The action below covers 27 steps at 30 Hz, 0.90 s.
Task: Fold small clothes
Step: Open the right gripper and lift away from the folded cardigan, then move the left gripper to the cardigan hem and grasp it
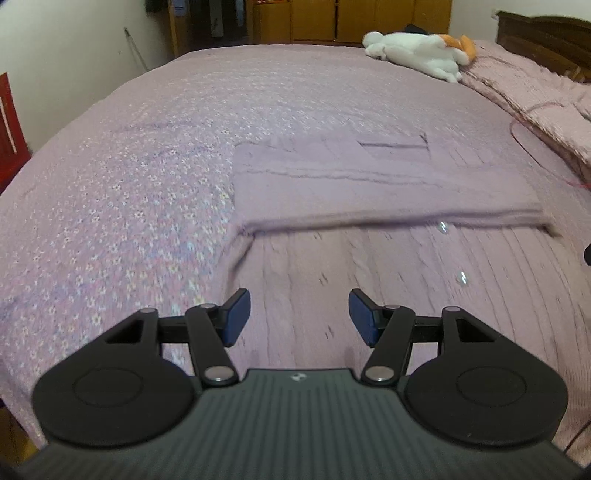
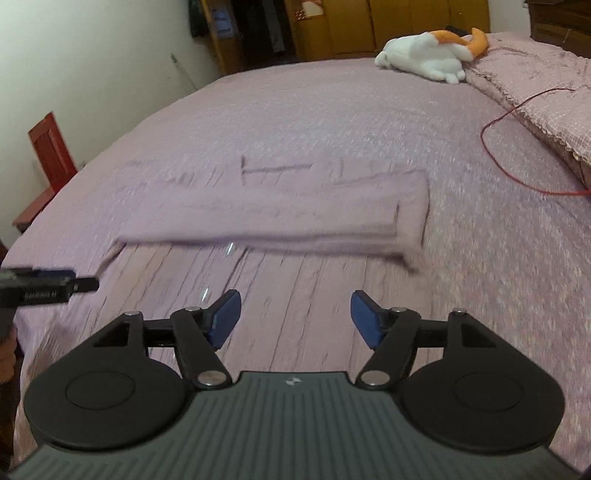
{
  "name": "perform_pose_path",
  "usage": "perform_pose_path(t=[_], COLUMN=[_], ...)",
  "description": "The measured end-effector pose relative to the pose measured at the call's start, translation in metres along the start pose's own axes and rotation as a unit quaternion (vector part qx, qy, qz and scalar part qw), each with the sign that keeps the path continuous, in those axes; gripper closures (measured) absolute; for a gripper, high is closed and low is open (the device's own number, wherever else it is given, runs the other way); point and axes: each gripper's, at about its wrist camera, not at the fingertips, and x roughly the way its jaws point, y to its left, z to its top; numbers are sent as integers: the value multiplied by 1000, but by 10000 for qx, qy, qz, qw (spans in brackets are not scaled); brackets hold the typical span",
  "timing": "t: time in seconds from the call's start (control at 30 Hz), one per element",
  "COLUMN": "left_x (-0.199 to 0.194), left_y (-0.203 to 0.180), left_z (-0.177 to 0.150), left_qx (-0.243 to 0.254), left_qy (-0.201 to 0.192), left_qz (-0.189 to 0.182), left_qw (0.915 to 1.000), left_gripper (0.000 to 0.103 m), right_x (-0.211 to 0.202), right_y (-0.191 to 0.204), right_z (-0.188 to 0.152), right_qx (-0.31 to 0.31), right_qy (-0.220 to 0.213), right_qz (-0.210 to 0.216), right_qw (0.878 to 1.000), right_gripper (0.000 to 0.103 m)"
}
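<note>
A pale mauve knitted garment (image 1: 369, 258) lies flat on the bed, its far part folded over into a thicker band (image 1: 388, 192). In the right wrist view the same garment (image 2: 277, 295) shows that folded band (image 2: 280, 218) across the middle. My left gripper (image 1: 299, 317) hovers open over the garment's near ribbed part, nothing between its blue pads. My right gripper (image 2: 295, 319) is also open above the near part, empty. The left gripper's tip (image 2: 48, 286) pokes in at the left edge of the right wrist view. Both views are motion-blurred.
A mauve flowered bedspread (image 1: 129, 184) covers the bed. A white and orange plush toy (image 1: 417, 51) lies at the far right by a folded quilt (image 2: 546, 96). A red cable (image 2: 517, 162) runs across the right side. A red chair (image 2: 51, 151) stands left of the bed; wooden wardrobes (image 1: 351, 18) behind.
</note>
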Motion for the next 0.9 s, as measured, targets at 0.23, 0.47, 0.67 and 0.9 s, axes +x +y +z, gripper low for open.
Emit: perform_pose_path(t=[0.23, 0.47, 0.67, 0.9], left_x=[-24, -41, -48, -50], left_y=[-4, -4, -4, -10], left_z=[-27, -55, -74, -91], left_qx=[129, 307, 574, 977], left_qy=[-24, 12, 90, 263], left_qz=[-55, -66, -23, -78], left_qw=[9999, 9995, 9983, 9948], left_gripper=[42, 42, 42, 37], right_x=[-21, -29, -28, -32], right_y=[28, 50, 71, 94], right_z=[-43, -70, -90, -116], right_qx=[-587, -934, -1404, -2306], right_qy=[136, 115, 168, 113], right_qz=[-176, -188, -346, -543], right_qw=[9980, 9954, 9893, 9715], right_gripper=[28, 15, 9, 2])
